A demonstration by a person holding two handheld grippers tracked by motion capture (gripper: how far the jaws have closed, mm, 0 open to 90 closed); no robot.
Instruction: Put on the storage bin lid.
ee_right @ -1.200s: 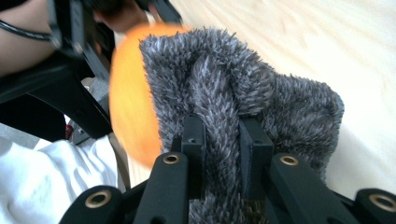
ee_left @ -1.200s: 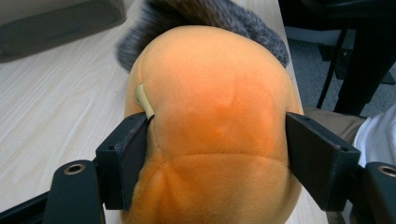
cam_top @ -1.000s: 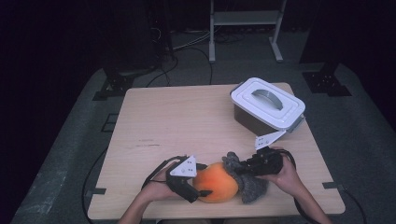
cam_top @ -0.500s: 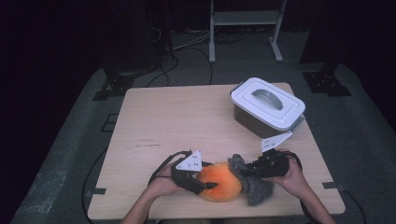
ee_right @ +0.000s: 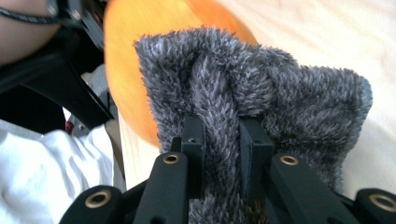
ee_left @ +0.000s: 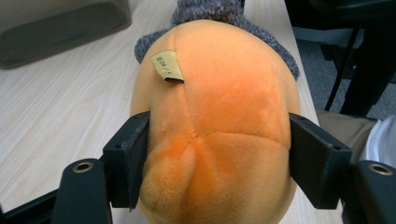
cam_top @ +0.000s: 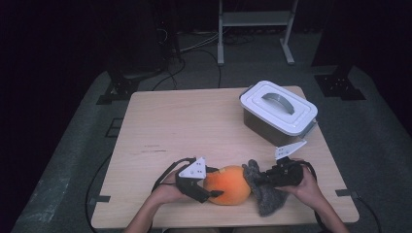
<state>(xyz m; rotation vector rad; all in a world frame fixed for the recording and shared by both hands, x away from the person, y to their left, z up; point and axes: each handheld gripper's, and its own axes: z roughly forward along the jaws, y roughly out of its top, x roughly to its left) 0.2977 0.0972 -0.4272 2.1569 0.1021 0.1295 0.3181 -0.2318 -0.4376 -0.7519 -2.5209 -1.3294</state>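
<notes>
At the near edge of the counter (cam_top: 194, 121), I hold an orange plush toy (cam_top: 228, 184) between two sets of tongs. My left tongs (cam_top: 206, 187) are clamped across the toy's rounded orange body, one jaw pressed into each flank, a small yellow tag (ee_left: 166, 65) showing on the fabric beyond them. My right tongs (cam_top: 260, 178) are closed tight on a fold of the toy's grey fuzzy part (cam_top: 265, 191), which lies on the counter to the right of the orange body. A white-lidded container (cam_top: 278, 111) stands farther off toward the far right, well apart from the toy. A hand (cam_top: 165, 193) grips the left tongs from the near side.
</notes>
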